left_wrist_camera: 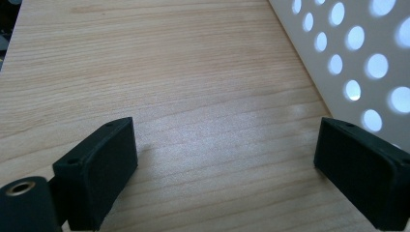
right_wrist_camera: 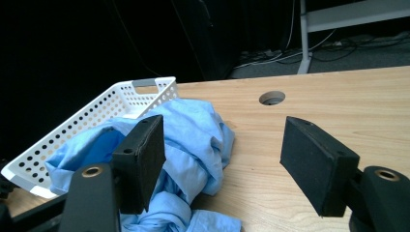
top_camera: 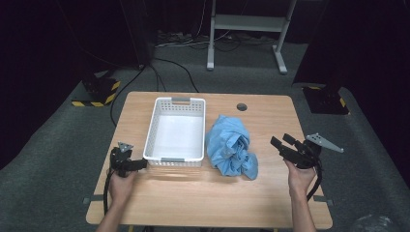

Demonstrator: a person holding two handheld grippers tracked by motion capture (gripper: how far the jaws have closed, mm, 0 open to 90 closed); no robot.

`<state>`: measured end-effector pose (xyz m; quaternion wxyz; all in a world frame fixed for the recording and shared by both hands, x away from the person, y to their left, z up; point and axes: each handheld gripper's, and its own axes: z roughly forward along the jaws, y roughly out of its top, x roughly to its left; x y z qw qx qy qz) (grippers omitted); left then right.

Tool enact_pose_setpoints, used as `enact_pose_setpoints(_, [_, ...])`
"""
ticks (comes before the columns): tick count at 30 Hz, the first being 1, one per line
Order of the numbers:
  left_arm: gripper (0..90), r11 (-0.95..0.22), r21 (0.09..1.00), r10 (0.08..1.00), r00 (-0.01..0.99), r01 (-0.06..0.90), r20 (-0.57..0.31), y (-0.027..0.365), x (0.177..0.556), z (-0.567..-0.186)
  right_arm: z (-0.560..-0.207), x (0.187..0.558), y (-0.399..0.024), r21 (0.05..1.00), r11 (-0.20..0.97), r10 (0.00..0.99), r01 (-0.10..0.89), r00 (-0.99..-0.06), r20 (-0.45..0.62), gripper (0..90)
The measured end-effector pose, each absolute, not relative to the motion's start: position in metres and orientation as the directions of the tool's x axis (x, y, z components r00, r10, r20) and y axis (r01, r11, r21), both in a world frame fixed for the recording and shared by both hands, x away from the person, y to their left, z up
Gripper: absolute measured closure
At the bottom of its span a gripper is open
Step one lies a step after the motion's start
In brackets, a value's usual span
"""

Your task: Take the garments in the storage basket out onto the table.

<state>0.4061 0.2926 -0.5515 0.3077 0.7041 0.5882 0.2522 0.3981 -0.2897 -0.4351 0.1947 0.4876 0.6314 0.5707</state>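
While both grippers point(top_camera: 129, 164) point(top_camera: 285, 143) wait with jaws apart, the right one likely must grab the cloth point(top_camera: 231, 147) beside the basket point(top_camera: 151, 133).

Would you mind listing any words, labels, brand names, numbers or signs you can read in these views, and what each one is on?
No readable text in any view.
White basket: no label or brand visible.
Blue cloth: no tag or print visible.
Wooden table: bare wood grain.
Left gripper and right gripper: plain black pads, no markings.
Yellow-and-black hazard stripes on the floor stands: a warning pattern, no lettering.
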Motion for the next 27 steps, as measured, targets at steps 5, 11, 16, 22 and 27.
enact_pose_setpoints(5, [8.3,-0.119,0.730,0.983,0.181,0.673,-0.007,0.293,0.406,-0.552,-0.437,0.397,-0.291,0.909,-0.128,0.842,0.397,-0.440,0.311,32.5])
enact_pose_setpoints(11, [8.2,-0.119,0.730,0.983,0.181,0.673,-0.006,0.293,0.406,-0.552,-0.442,0.397,-0.292,0.905,-0.129,0.847,0.404,-0.430,0.313,32.5])
enact_pose_setpoints(16, [8.3,-0.119,0.730,0.983,0.181,0.673,-0.006,0.293,0.406,-0.552,-0.445,0.397,-0.292,0.903,-0.132,0.849,0.409,-0.424,0.316,32.5])
enact_pose_setpoints(22, [8.3,-0.119,0.730,0.984,0.181,0.673,-0.006,0.293,0.406,-0.552,-0.448,0.397,-0.292,0.901,-0.130,0.850,0.415,-0.421,0.317,32.5])
enact_pose_setpoints(27, [8.3,-0.119,0.730,0.984,0.181,0.673,-0.006,0.293,0.406,-0.552,-0.451,0.396,-0.292,0.898,-0.132,0.850,0.420,-0.417,0.320,32.5])
